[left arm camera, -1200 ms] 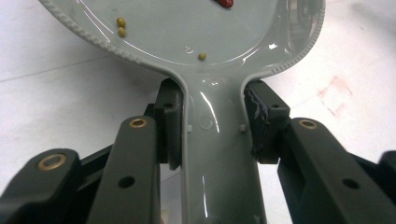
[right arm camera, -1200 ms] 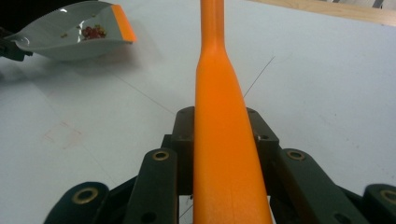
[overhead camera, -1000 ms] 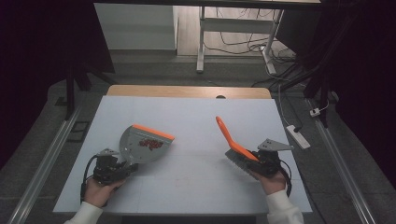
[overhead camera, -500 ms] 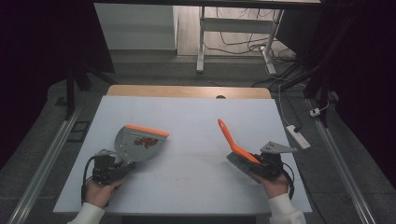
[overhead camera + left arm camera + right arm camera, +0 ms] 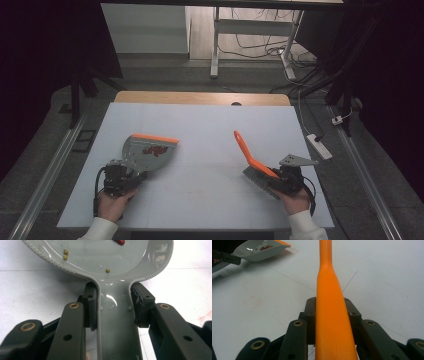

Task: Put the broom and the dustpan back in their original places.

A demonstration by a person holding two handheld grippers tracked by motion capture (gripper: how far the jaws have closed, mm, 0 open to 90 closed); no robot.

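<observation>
Left gripper [image 5: 131,176] was clamped on the grey handle of the dustpan [image 5: 148,152]; in the left gripper view both black pads [image 5: 90,305] pressed against the handle's two sides just behind the point where it widens into the pan. Ahead of the jaws the pan [image 5: 105,255] lay with its orange lip on the far edge. Inside it were a few small yellow-green beads [image 5: 65,254] close to the handle end, and a red piece [image 5: 120,242] farther in. From the high view a cluster of red bits [image 5: 155,150] sat near the lip. The hand [image 5: 111,205] holding this gripper came in at the near edge of the white table [image 5: 200,125].

Right gripper [image 5: 272,179] was closed on the brush [image 5: 257,170], jaws bearing on either side of the orange handle [image 5: 332,315] low down where it is broad. Beyond the jaws the handle narrowed and ran up and away, tilted toward the far-left of the gripper. Dark bristles [image 5: 254,177] lay just to the left of the gripper, on or just above the tabletop; contact could not be confirmed. The grey three-cornered plate [image 5: 297,160] sat on top of the gripper body, the hand [image 5: 295,202] behind it.

Brush and dustpan were well apart, bare table between them. In the right gripper view the dustpan [image 5: 259,251] showed far off to the upper left.
</observation>
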